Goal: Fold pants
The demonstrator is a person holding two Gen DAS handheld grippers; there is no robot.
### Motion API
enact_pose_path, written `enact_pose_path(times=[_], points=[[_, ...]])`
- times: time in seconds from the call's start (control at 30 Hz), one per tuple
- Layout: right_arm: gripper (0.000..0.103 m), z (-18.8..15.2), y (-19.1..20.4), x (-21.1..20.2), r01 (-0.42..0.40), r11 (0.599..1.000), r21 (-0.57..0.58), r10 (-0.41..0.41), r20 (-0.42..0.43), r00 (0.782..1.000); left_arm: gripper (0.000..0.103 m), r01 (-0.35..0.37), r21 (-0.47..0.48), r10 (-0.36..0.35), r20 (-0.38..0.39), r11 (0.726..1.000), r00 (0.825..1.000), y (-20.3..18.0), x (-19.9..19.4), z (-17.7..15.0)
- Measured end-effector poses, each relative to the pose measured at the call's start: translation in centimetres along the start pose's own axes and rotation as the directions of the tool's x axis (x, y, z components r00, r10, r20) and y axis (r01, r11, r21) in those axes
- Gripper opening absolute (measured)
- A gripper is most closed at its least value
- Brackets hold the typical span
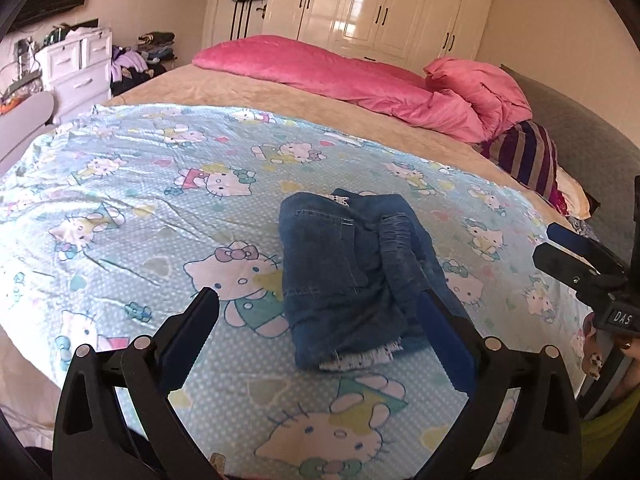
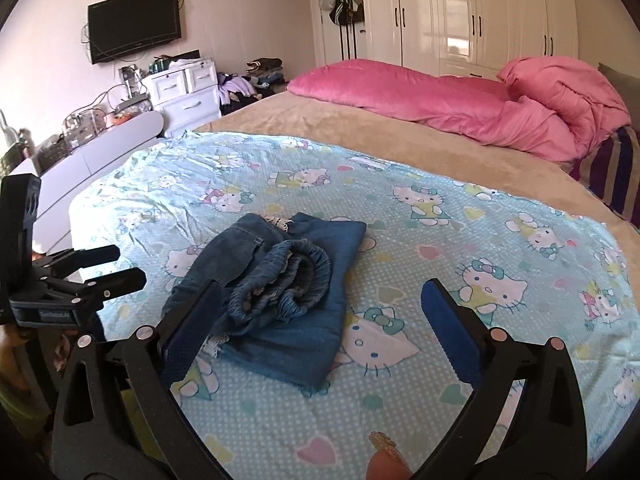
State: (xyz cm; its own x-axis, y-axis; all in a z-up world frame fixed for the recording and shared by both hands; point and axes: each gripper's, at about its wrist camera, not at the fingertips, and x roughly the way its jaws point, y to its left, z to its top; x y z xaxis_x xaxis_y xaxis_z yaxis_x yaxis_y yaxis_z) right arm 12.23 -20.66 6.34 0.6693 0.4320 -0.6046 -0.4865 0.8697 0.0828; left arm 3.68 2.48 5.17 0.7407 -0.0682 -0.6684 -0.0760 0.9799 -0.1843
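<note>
The small dark-blue denim pants (image 1: 352, 276) lie folded into a compact, lumpy bundle on the pale-blue cartoon-cat printed sheet (image 1: 132, 208) spread over the near part of the bed, the gathered elastic waistband (image 2: 288, 280) bunched on top and a strip of white lace trim poking out at the far edge. The left gripper (image 1: 318, 308) hangs above the bundle with its blue-padded jaws spread wide and nothing between them; the right gripper (image 2: 322, 296) is likewise spread wide and empty, apart from the cloth. The fold looks essentially done, so the main risk is that it comes undone: the puffy waistband sits loosely on the stack and could spring open or slide off, and a low pad could catch the frayed hem or the lace and drag a layer askew. The soft sheet, already wrinkled, could also shift under any push. Well apart from the pants are a crumpled pink quilt (image 2: 460, 104) and a striped purple-and-tan cushion (image 1: 524, 156) at the far side of the bed, with white wardrobes (image 2: 480, 12) and a wall-mounted black television (image 2: 134, 24) beyond; nothing stands between the grippers and the bundle.
</note>
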Motion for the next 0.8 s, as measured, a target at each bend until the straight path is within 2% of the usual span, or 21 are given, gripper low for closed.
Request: enact_pose_path(times=[0.27, 0.8], points=[[0.094, -1.4, 0.8, -1.7, -0.011, 1.000, 0.011, 0.011, -0.005, 1.000, 0.098, -0.010, 0.030, 0.009, 0.026, 1.000, 1.000, -0.8, -2.9, -1.5], [0.094, -5.3, 1.4, -3.1, 0.001, 1.000, 0.015, 0.000, -0.049, 0.999, 0.098, -0.007, 0.023, 0.008, -0.063, 1.000, 0.998, -0.8, -2.8, -5.9]])
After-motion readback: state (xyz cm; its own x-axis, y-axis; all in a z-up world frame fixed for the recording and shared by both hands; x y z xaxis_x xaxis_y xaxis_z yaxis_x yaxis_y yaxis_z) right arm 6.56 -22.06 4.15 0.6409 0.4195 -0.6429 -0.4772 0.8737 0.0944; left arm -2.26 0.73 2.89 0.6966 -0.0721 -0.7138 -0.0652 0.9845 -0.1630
